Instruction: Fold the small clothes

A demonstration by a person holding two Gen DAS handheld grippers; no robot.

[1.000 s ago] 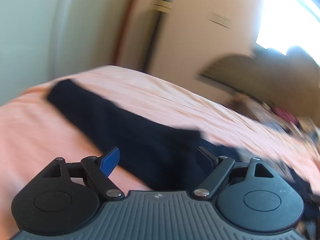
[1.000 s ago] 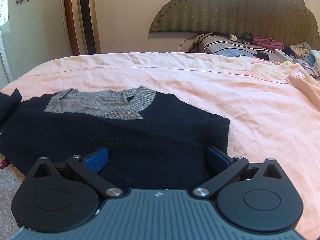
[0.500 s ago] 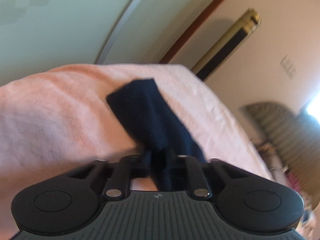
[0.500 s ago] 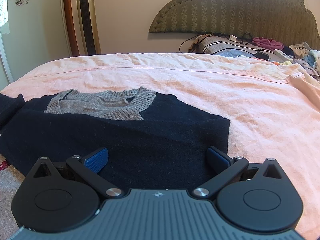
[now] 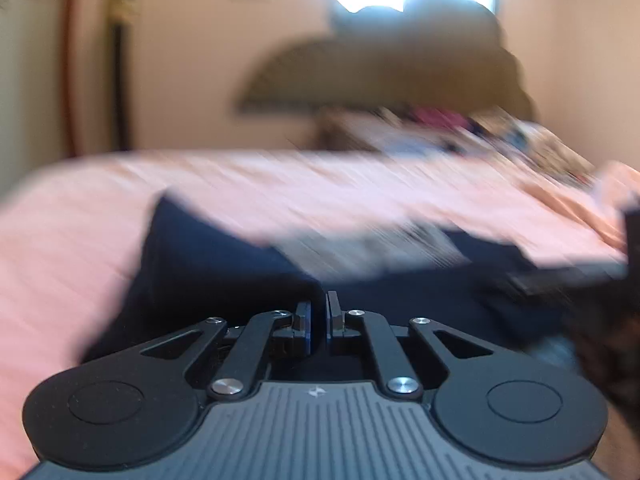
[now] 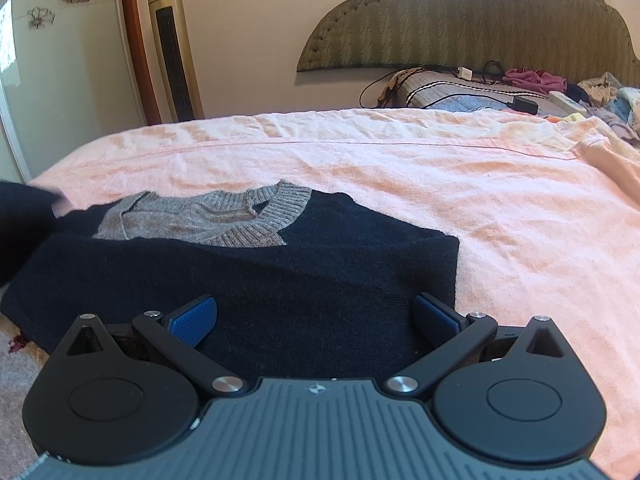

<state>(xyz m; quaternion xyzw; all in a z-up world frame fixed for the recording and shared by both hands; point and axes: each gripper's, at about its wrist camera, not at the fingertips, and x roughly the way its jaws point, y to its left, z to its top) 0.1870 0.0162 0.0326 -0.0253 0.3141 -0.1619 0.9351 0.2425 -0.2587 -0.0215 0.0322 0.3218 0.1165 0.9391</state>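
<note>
The left gripper (image 5: 319, 322) is pinched together, its blue-faced pads (image 5: 306, 326) all but touching, with only a sliver of gap between them. That view is smeared with blur, so whether any cloth sits in that sliver I cannot tell. Ahead of it spreads the dark navy knitted sweater with a grey ribbed V-neck (image 5: 224, 264), lying on the wrinkled peach-pink bedsheet (image 5: 80, 248).

Over to the right gripper (image 6: 316, 318), and it's a different story: jaws spread wide, blue pads (image 6: 194, 320) splayed out to either side and nothing pinched. It hangs just above the near part of the sweater (image 6: 280, 280), which lies flat on the sheet (image 6: 500, 208) with its grey collar (image 6: 264, 220) turned toward the far side of the bed. The right edge of the garment looks straight and square; at the left edge of the picture a dark navy flap of it (image 6: 24, 216) is lifted off the bed and blurred.

Behind it all, a scalloped olive-green padded headboard (image 6: 480, 28), a pile of clothes and cables at the head of the bed (image 6: 520, 88), and a tall gold tower fan (image 6: 172, 52) by the wall.
</note>
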